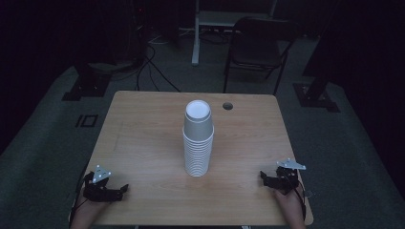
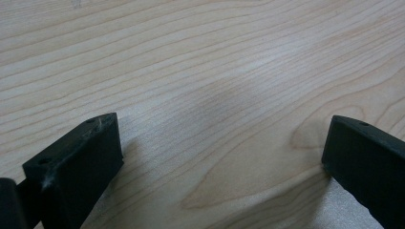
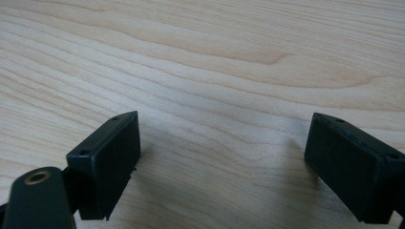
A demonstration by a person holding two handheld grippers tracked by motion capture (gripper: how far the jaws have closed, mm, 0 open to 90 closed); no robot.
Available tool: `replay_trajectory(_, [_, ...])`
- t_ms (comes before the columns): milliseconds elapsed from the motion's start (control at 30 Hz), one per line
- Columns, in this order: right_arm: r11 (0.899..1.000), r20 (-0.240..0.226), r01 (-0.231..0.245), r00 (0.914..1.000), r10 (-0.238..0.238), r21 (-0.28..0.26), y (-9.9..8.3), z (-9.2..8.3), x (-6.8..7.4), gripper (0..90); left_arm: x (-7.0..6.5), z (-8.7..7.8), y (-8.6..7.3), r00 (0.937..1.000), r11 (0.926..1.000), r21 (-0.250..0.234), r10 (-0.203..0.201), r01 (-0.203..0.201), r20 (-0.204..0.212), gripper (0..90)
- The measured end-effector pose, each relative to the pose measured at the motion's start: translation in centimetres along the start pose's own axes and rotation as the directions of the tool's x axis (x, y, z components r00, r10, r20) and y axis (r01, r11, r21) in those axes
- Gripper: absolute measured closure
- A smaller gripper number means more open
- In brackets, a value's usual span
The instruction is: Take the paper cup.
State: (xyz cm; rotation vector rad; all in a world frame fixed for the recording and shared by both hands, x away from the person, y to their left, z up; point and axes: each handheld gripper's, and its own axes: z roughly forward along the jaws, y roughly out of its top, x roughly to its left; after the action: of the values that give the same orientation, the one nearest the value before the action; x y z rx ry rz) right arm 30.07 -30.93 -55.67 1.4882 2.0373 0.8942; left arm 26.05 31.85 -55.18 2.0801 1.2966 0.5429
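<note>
A tall stack of white paper cups stands upside down at the middle of the wooden table. My left gripper rests near the table's front left corner, pointing right, well away from the stack. In the left gripper view its jaws stand wide apart over bare wood with nothing between them. My right gripper lies near the front right corner, pointing left. The right gripper view has its black jaws spread wide above the tabletop, empty.
A round cable hole sits in the table's far side, right of the stack. Beyond the table stand a dark folding chair, a white desk leg and cables on the grey floor.
</note>
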Motion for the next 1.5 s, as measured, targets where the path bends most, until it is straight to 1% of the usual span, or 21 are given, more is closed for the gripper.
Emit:
replay_trajectory(400, [1.0,0.0,0.0,1.0,0.0,0.0,0.0,0.0,0.0,11.5,0.0,0.0,0.0,1.0,1.0,0.0,0.0,0.0,-0.001,0.1])
replay_trajectory(467, [1.0,0.0,0.0,1.0,0.0,0.0,0.0,0.0,0.0,11.5,-0.1,0.0,0.0,0.9998,0.9999,-0.002,0.013,-0.013,0.014,0.1])
replay_trajectory(500, [1.0,0.0,0.0,1.0,0.0,0.0,0.0,0.0,0.0,11.5,-0.2,0.0,0.0,0.9994,0.9996,0.002,0.027,-0.027,0.024,0.1])
replay_trajectory(533, [1.0,0.0,0.001,1.0,-0.001,0.0,0.0,0.0,0.0,11.5,-0.2,0.0,0.0,0.9991,0.9997,0.001,0.025,-0.025,0.033,0.1])
replay_trajectory(600, [1.0,0.0,0.0,1.0,0.0,0.0,0.0,0.0,0.0,11.5,-0.3,-0.1,0.3,0.9968,0.9999,0.002,0.014,-0.014,0.079,0.1])
replay_trajectory(700, [1.0,0.0,0.0,1.0,0.0,0.0,0.0,0.0,0.0,11.5,-0.6,0.0,0.6,0.9957,0.9992,0.001,0.039,-0.039,0.084,0.1])
replay_trajectory(767, [1.0,0.0,0.0,1.0,0.0,0.0,0.0,0.0,0.0,11.5,-0.6,0.0,0.6,0.9957,0.9992,0.001,0.039,-0.039,0.084,0.1])
replay_trajectory(833, [1.0,0.0,0.001,1.0,-0.001,0.0,0.0,0.0,0.0,11.5,-0.8,0.3,0.8,0.9943,0.9987,0.007,0.049,-0.05,0.095,0.1])
replay_trajectory(933, [1.0,0.0,0.0,1.0,0.0,0.0,0.0,0.0,0.0,11.5,-0.7,0.2,0.9,0.9927,0.9992,-0.002,0.039,-0.039,0.114,0.1])
replay_trajectory(967, [1.0,0.0,0.0,1.0,0.0,0.0,0.0,0.0,0.0,11.5,-0.8,0.2,1.0,0.9927,0.9992,-0.005,0.04,-0.039,0.114,0.1])
replay_trajectory(1167, [1.0,0.0,0.0,1.0,0.0,0.0,0.0,0.0,0.0,11.4,-1.1,0.3,1.5,0.99,0.9988,-0.01,0.05,-0.049,0.132,0.1])
replay_trajectory(1233, [1.0,0.0,0.0,1.0,0.0,0.0,0.0,0.0,0.0,11.5,-1.3,0.4,1.8,0.9884,0.9989,-0.014,0.047,-0.045,0.144,0.1])
replay_trajectory(1300, [1.0,0.0,0.0,1.0,0.0,0.0,0.0,0.0,0.0,11.5,-1.5,0.5,2.0,0.9866,0.9982,-0.017,0.059,-0.057,0.152,0.1])
replay_trajectory(1333, [1.0,0.0,0.0,1.0,0.0,0.0,0.0,0.0,0.0,11.5,-1.7,0.6,2.1,0.9867,0.9983,-0.016,0.058,-0.057,0.152,0.1])
replay_trajectory(1500, [1.0,0.0,0.0,1.0,0.0,0.0,0.0,0.0,0.0,11.5,-2.3,1.1,2.5,0.9808,0.9973,-0.027,0.071,-0.067,0.182,0.1])
